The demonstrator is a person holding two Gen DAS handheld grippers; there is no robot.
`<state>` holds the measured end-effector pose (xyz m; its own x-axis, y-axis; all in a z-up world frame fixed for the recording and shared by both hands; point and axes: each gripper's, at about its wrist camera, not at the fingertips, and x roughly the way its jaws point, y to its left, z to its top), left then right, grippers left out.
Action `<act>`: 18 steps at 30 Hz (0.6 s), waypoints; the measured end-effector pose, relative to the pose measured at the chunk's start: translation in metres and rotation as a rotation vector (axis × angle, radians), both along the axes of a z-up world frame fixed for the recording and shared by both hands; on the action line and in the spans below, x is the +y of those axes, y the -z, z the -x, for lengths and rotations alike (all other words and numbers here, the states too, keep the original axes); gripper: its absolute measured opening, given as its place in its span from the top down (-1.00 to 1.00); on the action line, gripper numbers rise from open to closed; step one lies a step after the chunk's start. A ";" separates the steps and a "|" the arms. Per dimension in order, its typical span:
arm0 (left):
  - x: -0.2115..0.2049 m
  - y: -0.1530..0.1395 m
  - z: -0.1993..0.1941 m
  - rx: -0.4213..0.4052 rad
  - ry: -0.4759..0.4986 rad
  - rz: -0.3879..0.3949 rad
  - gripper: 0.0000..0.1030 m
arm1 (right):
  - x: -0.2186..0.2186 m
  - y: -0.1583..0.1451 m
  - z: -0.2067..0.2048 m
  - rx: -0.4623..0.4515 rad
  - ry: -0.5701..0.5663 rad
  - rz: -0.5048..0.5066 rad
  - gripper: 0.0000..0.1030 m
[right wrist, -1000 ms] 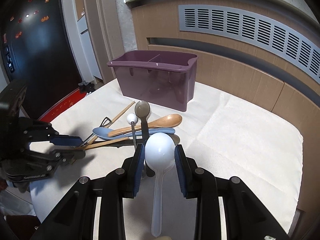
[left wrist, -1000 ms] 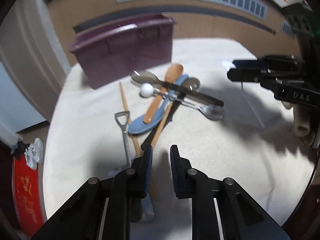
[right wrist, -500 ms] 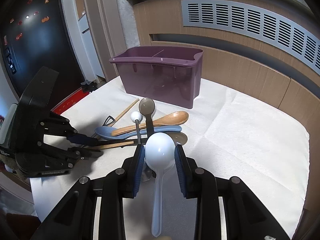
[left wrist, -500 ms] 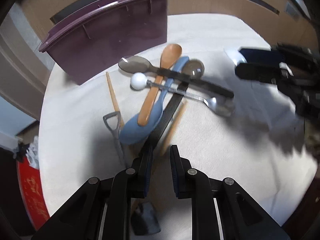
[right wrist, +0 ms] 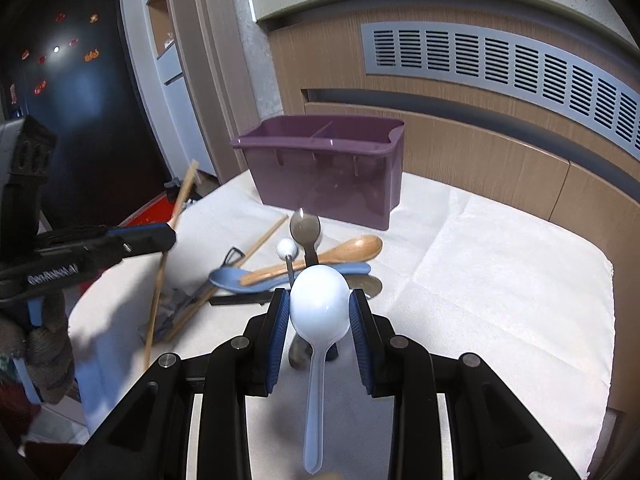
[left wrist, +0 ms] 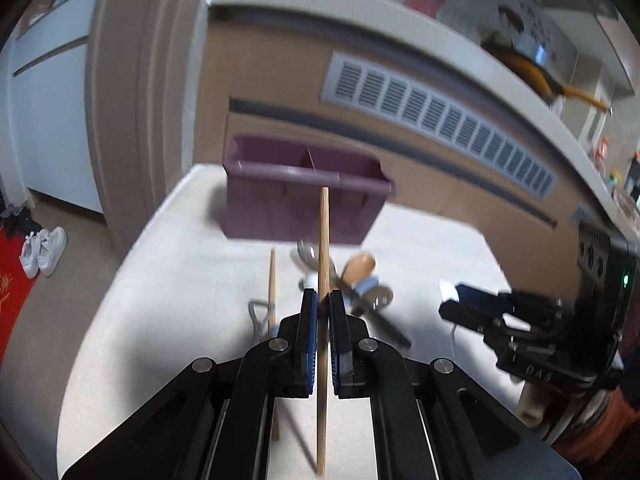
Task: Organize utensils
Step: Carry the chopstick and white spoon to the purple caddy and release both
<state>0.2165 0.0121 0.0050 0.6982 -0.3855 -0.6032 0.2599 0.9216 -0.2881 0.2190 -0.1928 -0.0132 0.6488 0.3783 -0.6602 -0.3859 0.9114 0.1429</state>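
My left gripper (left wrist: 323, 300) is shut on a wooden chopstick (left wrist: 323, 240), which stands nearly upright above the white-clothed table; the same chopstick (right wrist: 184, 188) leans in the left gripper (right wrist: 168, 236) in the right wrist view. My right gripper (right wrist: 319, 297) is shut on the bowl of a white plastic spoon (right wrist: 316, 380), its handle pointing back at the camera. Behind stands the purple two-compartment caddy (right wrist: 324, 176). In front of it lies a heap: a wooden spoon (right wrist: 340, 254), a blue spoon (right wrist: 228, 278), a black-handled metal spoon (right wrist: 305, 226), a ball-ended utensil (right wrist: 286, 249) and a second chopstick (right wrist: 264, 238).
A small shovel-handled utensil (right wrist: 234, 256) lies at the heap's left. The white cloth (right wrist: 500, 280) stretches bare to the right. A wooden wall with a grey vent (right wrist: 500, 64) rises behind the caddy. The table's left edge drops to a floor with white shoes (left wrist: 44, 250).
The left gripper closed on a chopstick from the heap, rose with it and rolled, so the chopstick now stands upright off the table. The right gripper held still with the white spoon.
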 end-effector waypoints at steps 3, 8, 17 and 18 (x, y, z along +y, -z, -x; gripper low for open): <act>0.000 -0.019 -0.004 -0.052 -0.009 0.031 0.89 | 0.001 -0.012 0.002 -0.038 0.007 -0.018 0.44; 0.005 -0.100 -0.019 -0.264 -0.009 0.049 0.89 | -0.005 -0.084 -0.007 -0.230 0.039 -0.090 0.45; 0.020 -0.164 -0.095 -0.411 -0.025 0.050 0.89 | 0.018 -0.180 -0.077 -0.502 0.044 -0.128 0.45; 0.022 -0.161 -0.106 -0.407 -0.032 0.050 0.89 | 0.024 -0.176 -0.088 -0.506 0.044 -0.127 0.45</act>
